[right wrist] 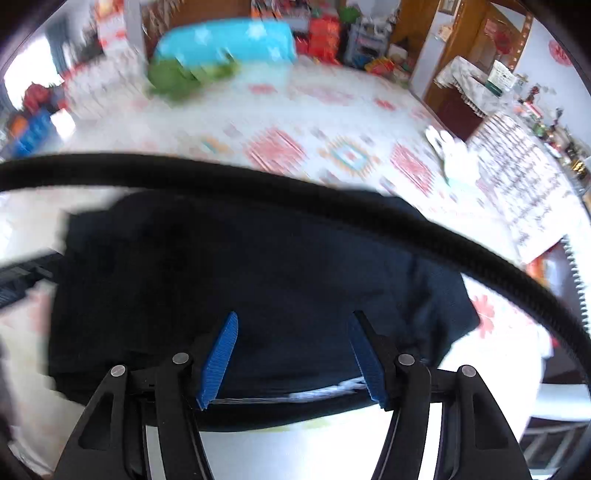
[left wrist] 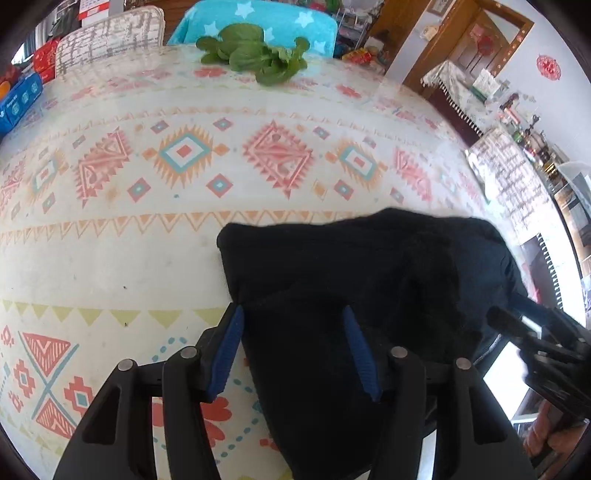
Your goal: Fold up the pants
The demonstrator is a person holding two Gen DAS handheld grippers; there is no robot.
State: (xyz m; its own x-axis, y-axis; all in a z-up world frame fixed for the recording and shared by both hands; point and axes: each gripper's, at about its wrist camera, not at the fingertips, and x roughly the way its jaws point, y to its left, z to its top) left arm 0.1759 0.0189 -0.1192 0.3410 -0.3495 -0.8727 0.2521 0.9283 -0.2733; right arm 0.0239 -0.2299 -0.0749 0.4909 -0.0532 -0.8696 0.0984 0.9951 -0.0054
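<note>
The black pants [left wrist: 362, 280] lie bunched in a thick wad at the lower centre of both views, on the patterned desk [left wrist: 110, 258]. The left tool [left wrist: 295, 350] and right tool [right wrist: 293, 350] both stand spread over the cloth, pinching nothing. Judging by the compact heap, a fold is being finished; next likely comes pressing flat or gripping an edge for another fold.

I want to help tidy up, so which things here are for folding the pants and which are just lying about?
For the job:
black pants
left gripper, jaws apart over the cloth
right gripper, jaws apart over the cloth
patterned tablecloth under them

Just lying about:
leafy greens
turquoise star cover on a chair
blue boxes
black cable
</note>
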